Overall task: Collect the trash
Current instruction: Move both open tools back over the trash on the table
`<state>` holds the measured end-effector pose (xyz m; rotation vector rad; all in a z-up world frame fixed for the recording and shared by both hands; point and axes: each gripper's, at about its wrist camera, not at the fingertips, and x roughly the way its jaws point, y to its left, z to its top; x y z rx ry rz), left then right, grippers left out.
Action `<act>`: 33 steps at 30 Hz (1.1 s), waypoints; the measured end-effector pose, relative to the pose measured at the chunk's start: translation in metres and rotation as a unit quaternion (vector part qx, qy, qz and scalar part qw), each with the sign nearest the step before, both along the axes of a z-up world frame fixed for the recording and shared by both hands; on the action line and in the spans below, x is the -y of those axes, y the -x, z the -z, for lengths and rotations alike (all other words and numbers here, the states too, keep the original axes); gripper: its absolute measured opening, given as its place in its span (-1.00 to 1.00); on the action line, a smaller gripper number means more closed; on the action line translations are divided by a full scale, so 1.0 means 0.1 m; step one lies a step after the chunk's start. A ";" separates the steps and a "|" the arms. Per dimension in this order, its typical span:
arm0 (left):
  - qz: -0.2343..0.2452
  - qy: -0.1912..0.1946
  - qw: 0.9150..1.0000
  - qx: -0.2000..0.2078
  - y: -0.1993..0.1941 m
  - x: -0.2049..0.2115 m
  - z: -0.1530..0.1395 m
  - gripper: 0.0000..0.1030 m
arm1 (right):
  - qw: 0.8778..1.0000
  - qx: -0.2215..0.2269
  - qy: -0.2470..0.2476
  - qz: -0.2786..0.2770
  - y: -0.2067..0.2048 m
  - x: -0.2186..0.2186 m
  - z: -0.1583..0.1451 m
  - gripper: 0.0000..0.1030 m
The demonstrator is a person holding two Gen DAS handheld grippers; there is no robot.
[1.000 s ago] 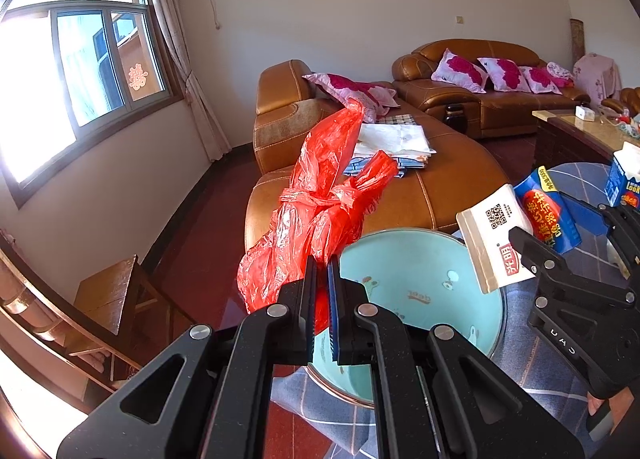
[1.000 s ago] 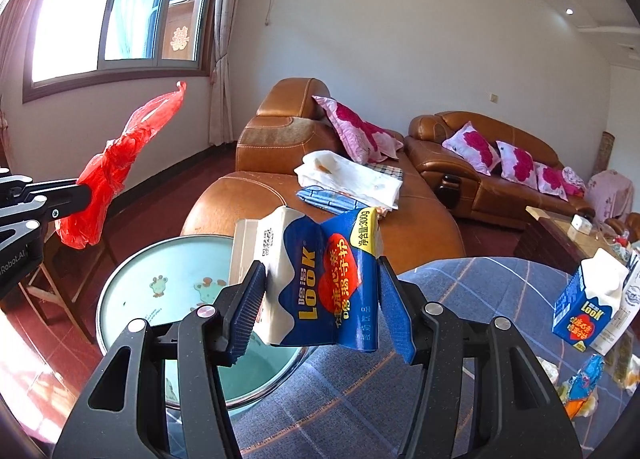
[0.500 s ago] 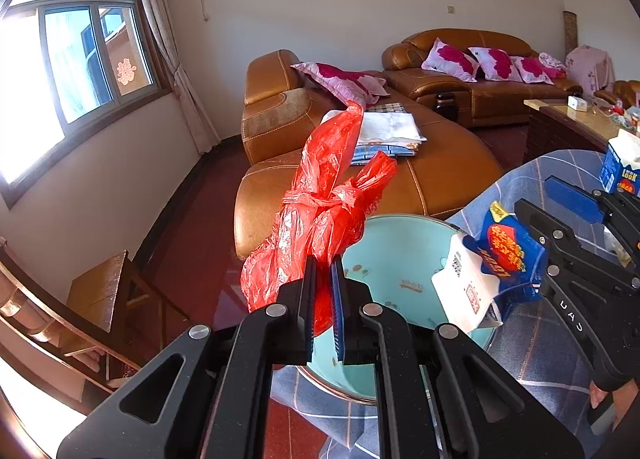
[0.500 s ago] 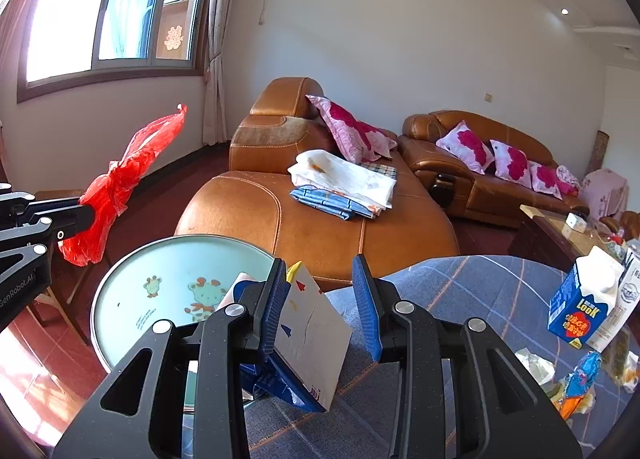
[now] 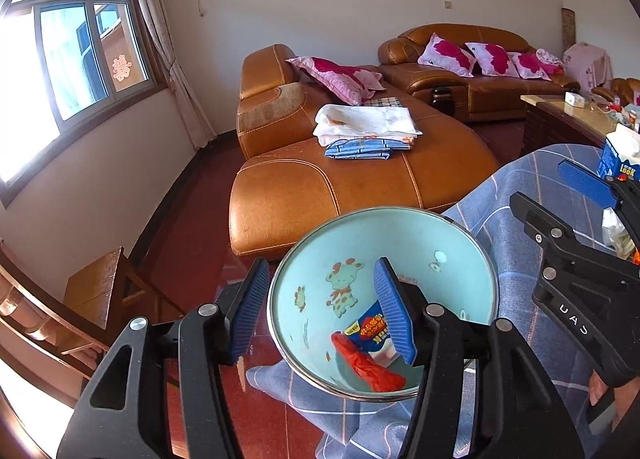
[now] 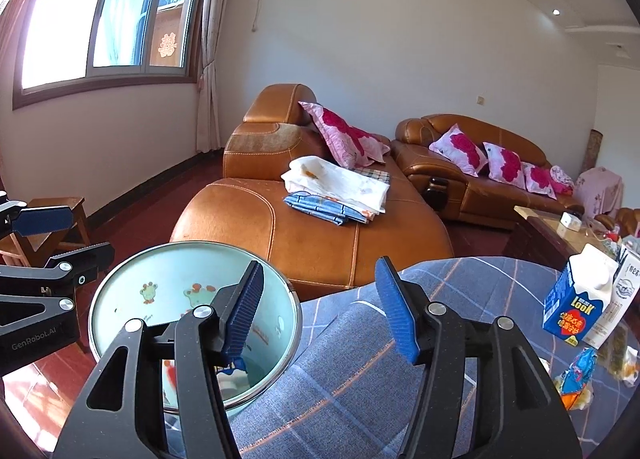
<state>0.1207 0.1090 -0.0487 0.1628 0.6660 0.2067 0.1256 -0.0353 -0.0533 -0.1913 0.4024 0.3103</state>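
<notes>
A light-blue bin (image 5: 400,211) with cartoon animals and a metal rim stands beside the table. Inside it lie a crumpled red plastic bag (image 5: 370,369) and a flattened blue carton (image 5: 370,329). My left gripper (image 5: 322,309) hovers over the bin's near rim, its jaws opening with nothing between them. My right gripper (image 6: 320,309) is above the bin's right edge and the tablecloth, its jaws also opening and empty. A blue LOOK carton (image 6: 576,301), a white carton (image 6: 626,291) and crumpled wrappers (image 6: 580,375) sit on the table at the right.
The table wears a blue plaid cloth (image 6: 460,299). A brown leather sofa (image 6: 312,235) with folded linen stands just behind the bin. A wooden stool (image 5: 96,291) is at the left on the red floor. A coffee table (image 6: 548,227) is at the far right.
The left gripper opened and the red bag dropped into the bin. The right gripper released the blue carton, which now lies in the bin, and its jaws spread wider.
</notes>
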 end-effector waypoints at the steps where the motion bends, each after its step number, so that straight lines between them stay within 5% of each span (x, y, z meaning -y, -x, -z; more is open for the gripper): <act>1: 0.000 -0.001 1.000 0.001 0.01 0.00 0.00 0.06 | 1.000 0.000 0.000 0.000 0.00 0.00 0.00 0.13; 13: 0.001 -0.002 1.000 0.003 0.05 0.01 0.00 0.07 | 1.000 0.006 0.002 -0.002 0.02 -0.03 0.01 0.18; 19: 0.011 -0.001 1.000 0.010 0.11 0.07 -0.06 0.23 | 1.000 0.015 0.004 0.009 0.08 0.00 -0.02 0.29; 33: 0.072 0.015 0.997 0.023 0.40 0.51 -0.17 0.43 | 0.993 0.022 -0.001 0.117 0.79 0.63 -0.33 0.42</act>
